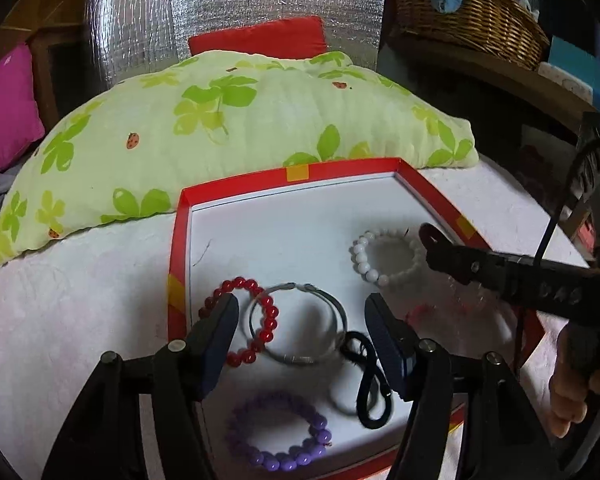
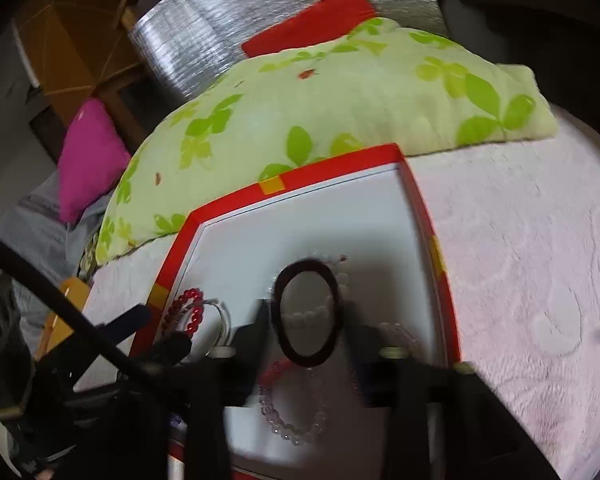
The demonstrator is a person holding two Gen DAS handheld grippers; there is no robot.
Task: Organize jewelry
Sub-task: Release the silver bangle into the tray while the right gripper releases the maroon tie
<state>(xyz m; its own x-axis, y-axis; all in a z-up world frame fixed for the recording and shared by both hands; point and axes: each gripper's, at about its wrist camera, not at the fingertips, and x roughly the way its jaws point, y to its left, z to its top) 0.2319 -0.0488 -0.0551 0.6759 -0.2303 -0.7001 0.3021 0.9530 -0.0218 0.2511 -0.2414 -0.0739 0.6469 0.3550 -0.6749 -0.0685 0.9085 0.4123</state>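
Both grippers are hovering over the red-rimmed tray (image 1: 178, 248): left gripper (image 1: 300, 332) is spreading unclenched around the metal bangle (image 1: 298, 322) at lower centre, right gripper (image 2: 306, 332) is loosely framing an upright dark hair tie (image 2: 306, 314).

Bracelets (image 1: 239, 320) lie in the tray (image 1: 179, 256), before the pillow (image 1: 228, 128).

Left gripper (image 1: 302, 322): pitched downward, jaws apart, nothing between the pads, blue-padded fingers (image 1: 220, 340) splayed. Right gripper (image 2: 306, 332): pitched downward, blurred in its own view, jaws parted; seen from the left camera as a dark finger (image 1: 452, 258) reaching in from the right. Person's hand (image 1: 572, 396): fingers wrapped round the right gripper's handle.
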